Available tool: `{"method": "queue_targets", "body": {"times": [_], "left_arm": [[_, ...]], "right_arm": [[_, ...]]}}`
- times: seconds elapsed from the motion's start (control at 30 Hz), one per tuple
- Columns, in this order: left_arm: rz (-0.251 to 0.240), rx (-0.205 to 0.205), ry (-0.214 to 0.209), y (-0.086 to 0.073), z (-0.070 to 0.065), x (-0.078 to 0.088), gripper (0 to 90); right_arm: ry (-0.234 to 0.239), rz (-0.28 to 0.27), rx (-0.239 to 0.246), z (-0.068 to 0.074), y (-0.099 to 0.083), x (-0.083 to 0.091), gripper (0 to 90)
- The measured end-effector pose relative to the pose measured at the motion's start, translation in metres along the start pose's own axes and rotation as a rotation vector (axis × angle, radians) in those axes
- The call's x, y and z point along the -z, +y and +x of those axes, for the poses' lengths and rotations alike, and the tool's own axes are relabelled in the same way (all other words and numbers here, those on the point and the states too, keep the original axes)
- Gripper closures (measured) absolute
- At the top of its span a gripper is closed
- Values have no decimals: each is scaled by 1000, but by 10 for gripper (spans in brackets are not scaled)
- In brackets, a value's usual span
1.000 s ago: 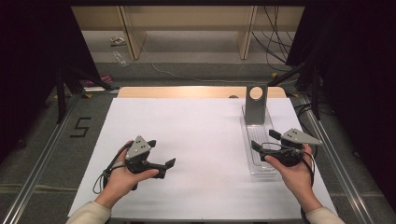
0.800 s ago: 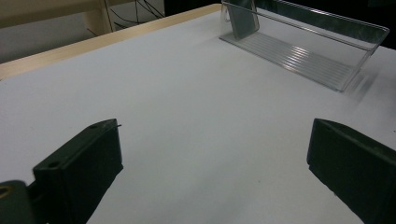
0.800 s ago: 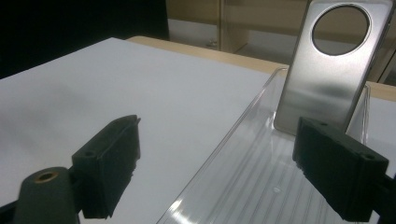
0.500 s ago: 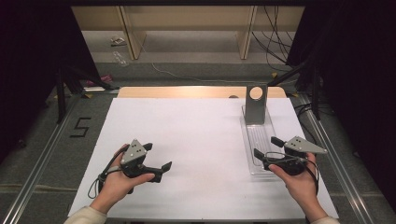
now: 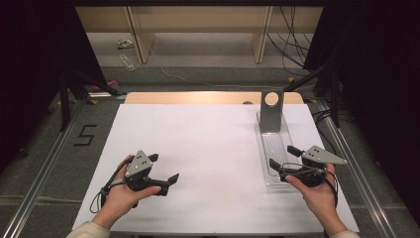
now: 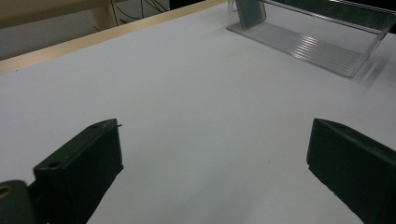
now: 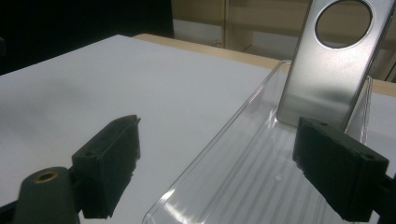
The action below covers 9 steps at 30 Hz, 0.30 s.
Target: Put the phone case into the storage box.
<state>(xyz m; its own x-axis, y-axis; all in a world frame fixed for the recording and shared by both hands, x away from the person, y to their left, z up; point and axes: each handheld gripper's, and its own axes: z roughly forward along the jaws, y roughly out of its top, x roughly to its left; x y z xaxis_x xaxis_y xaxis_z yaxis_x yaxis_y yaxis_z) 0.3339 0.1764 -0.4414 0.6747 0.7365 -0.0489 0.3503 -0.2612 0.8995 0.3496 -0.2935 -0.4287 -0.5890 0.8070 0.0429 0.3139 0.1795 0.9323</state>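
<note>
We start with the right gripper (image 5: 282,157), at the lower right of the high view, held in the person's right hand (image 5: 317,193). Its jaws stand wide apart and hold nothing. It hovers over the near end of the clear plastic tray (image 5: 264,148), and in the right gripper view (image 7: 215,163) the tray's ribbed floor (image 7: 261,186) lies between the two black jaws. One jaw is at the lower left of that picture, over the white table, and the other at the lower right, over the tray.

At the far end of the tray stands a metal plate (image 5: 271,111) with a round hole near its top. It is upright and leans a little back, in the upper right of the right gripper view (image 7: 322,79).

The left gripper (image 5: 163,168) is at the lower left of the high view, in the left hand (image 5: 121,196), well apart from the tray. Its jaws are also open and empty. In the left gripper view (image 6: 212,172) we see only bare white table (image 6: 187,93) between them, and the tray (image 6: 317,42) lies far off in the upper right corner.
</note>
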Motion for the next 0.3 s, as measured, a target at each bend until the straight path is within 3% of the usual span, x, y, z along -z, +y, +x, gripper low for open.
{"method": "queue_targets", "body": {"times": [0.3], "left_arm": [[4, -1, 6, 0, 2, 1, 28]], "right_arm": [[0, -5, -7, 0, 0, 1, 162]]}}
